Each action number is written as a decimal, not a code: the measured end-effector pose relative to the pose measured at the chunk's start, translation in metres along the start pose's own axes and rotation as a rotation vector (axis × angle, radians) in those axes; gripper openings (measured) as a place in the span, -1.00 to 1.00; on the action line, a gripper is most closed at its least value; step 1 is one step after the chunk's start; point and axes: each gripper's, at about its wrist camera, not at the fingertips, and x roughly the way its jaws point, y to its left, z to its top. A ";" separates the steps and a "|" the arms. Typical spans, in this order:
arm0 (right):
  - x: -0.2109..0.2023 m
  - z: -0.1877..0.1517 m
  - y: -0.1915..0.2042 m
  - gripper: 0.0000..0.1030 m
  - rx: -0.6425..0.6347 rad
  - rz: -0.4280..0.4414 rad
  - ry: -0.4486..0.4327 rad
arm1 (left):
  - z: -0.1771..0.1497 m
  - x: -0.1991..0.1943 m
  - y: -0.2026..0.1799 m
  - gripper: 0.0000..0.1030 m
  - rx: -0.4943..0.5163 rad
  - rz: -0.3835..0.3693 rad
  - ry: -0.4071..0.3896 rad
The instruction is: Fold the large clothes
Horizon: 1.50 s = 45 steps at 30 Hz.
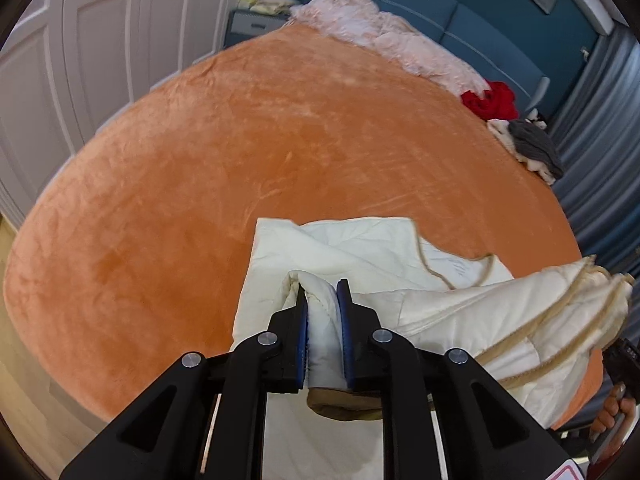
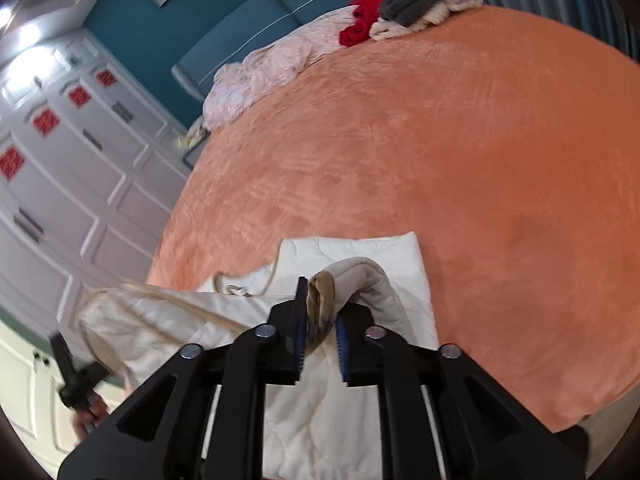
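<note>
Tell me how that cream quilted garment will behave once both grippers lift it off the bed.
Likely floppy: the cream quilted garment already sags and creases between the left gripper and right gripper. Its padded, puffy layers suggest it is bulky but fairly light. It probably won't slip, since thick folds fill both closed grips.

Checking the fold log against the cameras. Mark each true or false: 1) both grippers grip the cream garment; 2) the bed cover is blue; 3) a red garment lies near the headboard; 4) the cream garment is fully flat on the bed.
1) True: the left gripper and the right gripper each pinch the cream garment.
2) False: the bed cover is orange.
3) True: the red garment lies near the blue headboard.
4) False: part lies flat, part is lifted in the grippers.
</note>
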 end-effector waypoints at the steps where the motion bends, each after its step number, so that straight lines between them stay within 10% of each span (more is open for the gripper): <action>1: -0.001 0.002 0.000 -0.64 0.013 0.012 -0.014 | 0.002 0.002 0.005 -0.65 -0.021 -0.004 0.009; 6: -0.037 0.003 0.007 0.21 0.004 0.057 -0.189 | 0.007 -0.029 0.022 -0.46 -0.082 -0.077 -0.054; 8: -0.047 0.002 0.009 0.22 -0.027 0.054 -0.212 | 0.009 -0.053 0.025 0.17 -0.075 0.000 -0.189; 10: -0.046 -0.001 0.010 0.22 -0.054 0.024 -0.201 | 0.013 -0.074 0.032 0.25 -0.084 -0.010 -0.290; 20: 0.009 -0.015 0.001 0.44 -0.093 -0.081 -0.067 | 0.012 0.025 0.027 0.29 -0.075 -0.093 0.068; 28: 0.064 -0.006 -0.006 0.44 -0.123 -0.159 0.016 | 0.019 0.063 0.019 -0.02 -0.115 -0.112 0.103; 31: 0.080 -0.005 -0.007 0.08 -0.120 -0.143 0.051 | 0.024 0.064 0.013 -0.67 -0.069 -0.081 0.094; 33: 0.086 -0.006 -0.004 -0.84 -0.145 -0.145 0.073 | 0.027 0.059 0.010 -0.82 -0.057 -0.085 0.074; 45: 0.062 0.038 0.011 -0.92 -0.122 -0.133 -0.135 | 0.071 0.059 -0.006 -0.88 -0.016 -0.022 -0.073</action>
